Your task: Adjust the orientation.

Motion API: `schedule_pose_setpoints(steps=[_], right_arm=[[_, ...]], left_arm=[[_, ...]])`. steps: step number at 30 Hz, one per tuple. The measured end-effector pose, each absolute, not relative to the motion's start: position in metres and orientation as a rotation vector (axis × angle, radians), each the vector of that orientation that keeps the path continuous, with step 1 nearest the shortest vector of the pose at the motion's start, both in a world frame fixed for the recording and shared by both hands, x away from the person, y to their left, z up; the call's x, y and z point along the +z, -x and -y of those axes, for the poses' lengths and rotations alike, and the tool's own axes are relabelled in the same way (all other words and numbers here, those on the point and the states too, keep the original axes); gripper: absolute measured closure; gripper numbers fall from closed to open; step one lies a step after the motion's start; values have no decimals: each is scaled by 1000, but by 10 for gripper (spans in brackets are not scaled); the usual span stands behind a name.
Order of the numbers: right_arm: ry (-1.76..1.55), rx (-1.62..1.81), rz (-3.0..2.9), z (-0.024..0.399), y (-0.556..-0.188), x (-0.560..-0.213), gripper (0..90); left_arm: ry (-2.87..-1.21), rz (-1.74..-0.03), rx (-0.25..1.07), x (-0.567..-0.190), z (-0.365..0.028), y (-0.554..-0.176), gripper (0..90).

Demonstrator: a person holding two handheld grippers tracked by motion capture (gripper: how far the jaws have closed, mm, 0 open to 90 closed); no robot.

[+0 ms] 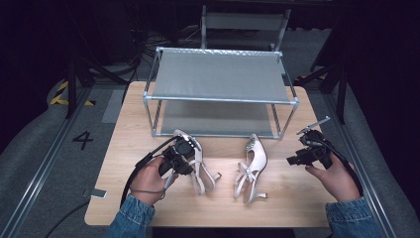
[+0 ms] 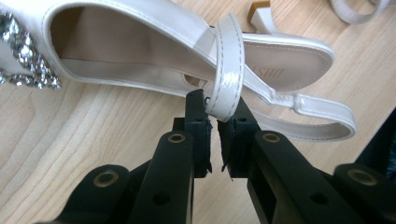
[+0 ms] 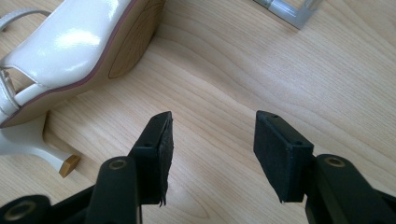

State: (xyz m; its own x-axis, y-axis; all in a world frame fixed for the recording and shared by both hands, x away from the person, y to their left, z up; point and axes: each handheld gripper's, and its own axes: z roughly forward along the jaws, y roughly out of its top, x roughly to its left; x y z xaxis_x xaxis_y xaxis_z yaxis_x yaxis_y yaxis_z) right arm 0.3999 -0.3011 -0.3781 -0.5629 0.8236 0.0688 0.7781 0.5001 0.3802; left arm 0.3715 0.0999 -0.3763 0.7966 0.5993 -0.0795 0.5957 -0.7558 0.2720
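Left white slingback heel (image 2: 154, 51) lies on the counter (image 1: 277, 191) at 7 o'clock of the shoe rack (image 1: 220, 79). Left gripper (image 2: 212, 114) jaws pinch its strap (image 2: 227, 70) (likely a lifting handle). Other heel (image 1: 252, 166) lies at 3 o'clock; right gripper (image 3: 212, 135) jaws wide, empty.

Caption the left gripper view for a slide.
Left gripper shut on the white shoe's strap, over the wooden table.
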Motion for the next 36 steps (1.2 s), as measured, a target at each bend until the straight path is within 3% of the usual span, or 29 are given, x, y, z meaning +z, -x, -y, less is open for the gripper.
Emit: schedule_pose_setpoints(steps=[17, 26, 33, 36], right_arm=[[-1436, 562, -2598, 309, -394, -382, 472], [-1463, 558, -2578, 317, -387, -383, 467], [-1473, 560, -2570, 321, -385, -382, 462], [-1475, 559, -2571, 320, -385, -383, 460]], left_arm=[[-2658, -919, 93, -356, -102, -372, 829], [-2699, -910, 60, -359, -95, -379, 860], [-2607, -964, -10, -353, -97, -379, 614], [-2559, -960, 3, -352, -96, -373, 567]])
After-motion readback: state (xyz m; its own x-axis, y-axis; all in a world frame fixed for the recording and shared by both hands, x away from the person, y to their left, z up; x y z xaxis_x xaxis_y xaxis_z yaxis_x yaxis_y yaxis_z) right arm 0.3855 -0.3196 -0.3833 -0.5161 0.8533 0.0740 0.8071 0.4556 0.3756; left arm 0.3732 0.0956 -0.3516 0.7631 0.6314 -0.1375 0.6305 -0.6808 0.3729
